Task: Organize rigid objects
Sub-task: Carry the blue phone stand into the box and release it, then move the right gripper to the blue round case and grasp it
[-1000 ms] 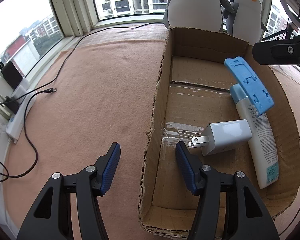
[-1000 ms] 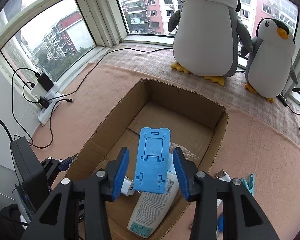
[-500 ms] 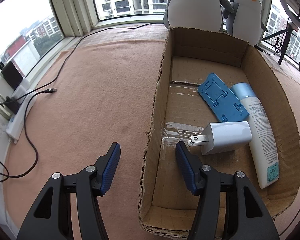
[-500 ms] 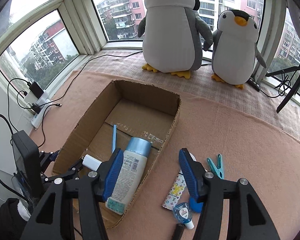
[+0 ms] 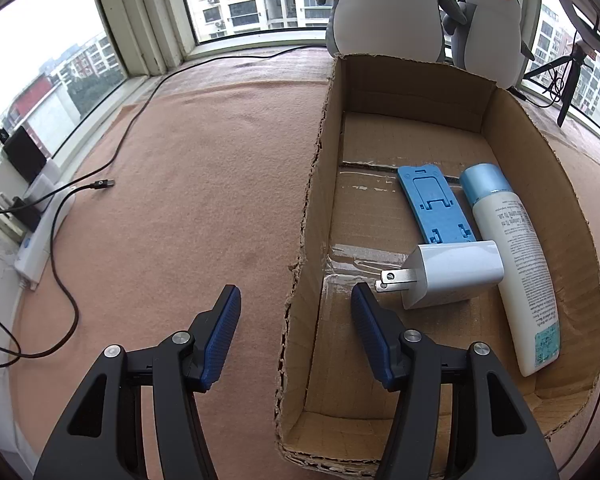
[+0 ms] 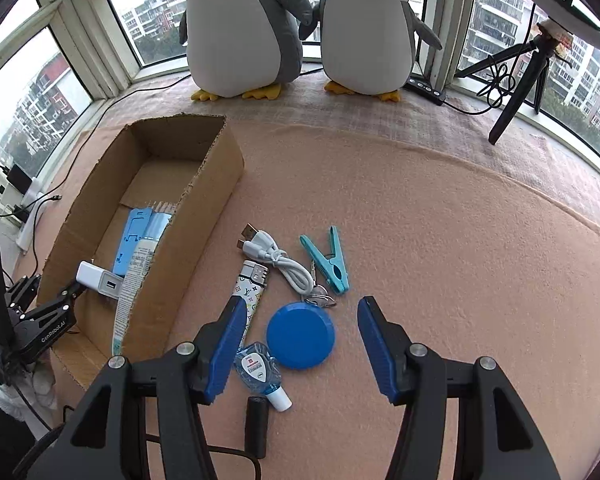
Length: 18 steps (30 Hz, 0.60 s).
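The pink blanket (image 6: 420, 208) covers the whole surface. On it the cardboard box (image 5: 316, 184) lies open, and inside are a white lotion bottle (image 5: 512, 264), a blue phone stand (image 5: 432, 204) just beside it, and a white charger plug (image 5: 452, 276) resting against both. The left hand-held gripper (image 5: 296, 336) straddles the near side wall of the box; its fingers stand apart and press on nothing. The right hand-held gripper (image 6: 300, 348) is open and empty above a group of small things beside the box: a blue round case (image 6: 300, 340), a white cable (image 6: 280, 260), a patterned lighter (image 6: 250, 296), a teal clothespin (image 6: 328, 260) and a small sanitizer bottle (image 6: 260, 372).
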### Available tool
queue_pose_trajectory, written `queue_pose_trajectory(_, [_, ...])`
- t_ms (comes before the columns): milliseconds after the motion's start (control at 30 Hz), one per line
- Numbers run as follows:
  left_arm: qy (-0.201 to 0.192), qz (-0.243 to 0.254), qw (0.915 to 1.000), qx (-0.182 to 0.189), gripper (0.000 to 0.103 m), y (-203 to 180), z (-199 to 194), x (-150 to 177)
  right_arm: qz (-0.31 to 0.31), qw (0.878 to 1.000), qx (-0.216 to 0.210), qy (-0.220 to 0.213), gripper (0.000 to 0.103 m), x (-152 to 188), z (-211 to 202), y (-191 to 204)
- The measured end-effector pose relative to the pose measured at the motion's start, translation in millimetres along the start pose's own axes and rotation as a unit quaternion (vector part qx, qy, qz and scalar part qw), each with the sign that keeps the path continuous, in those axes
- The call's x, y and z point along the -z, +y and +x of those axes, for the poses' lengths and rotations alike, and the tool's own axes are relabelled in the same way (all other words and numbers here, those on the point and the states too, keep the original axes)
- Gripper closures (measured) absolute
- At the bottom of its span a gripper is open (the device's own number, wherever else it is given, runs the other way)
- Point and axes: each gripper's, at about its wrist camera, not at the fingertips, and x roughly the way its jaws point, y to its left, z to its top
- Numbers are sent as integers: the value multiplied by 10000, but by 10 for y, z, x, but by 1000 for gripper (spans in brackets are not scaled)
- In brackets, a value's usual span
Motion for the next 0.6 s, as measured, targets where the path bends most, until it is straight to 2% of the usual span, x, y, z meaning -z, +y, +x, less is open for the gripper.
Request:
queue_pose_trajectory(233, [4, -19, 10000, 0, 45, -2, 0, 1, 30, 9992, 169, 374, 49, 97, 290, -40])
queue_pose_trajectory(600, [5, -25, 10000, 4, 45, -3, 0, 2, 46, 9983, 260, 511, 49, 90, 464, 26])
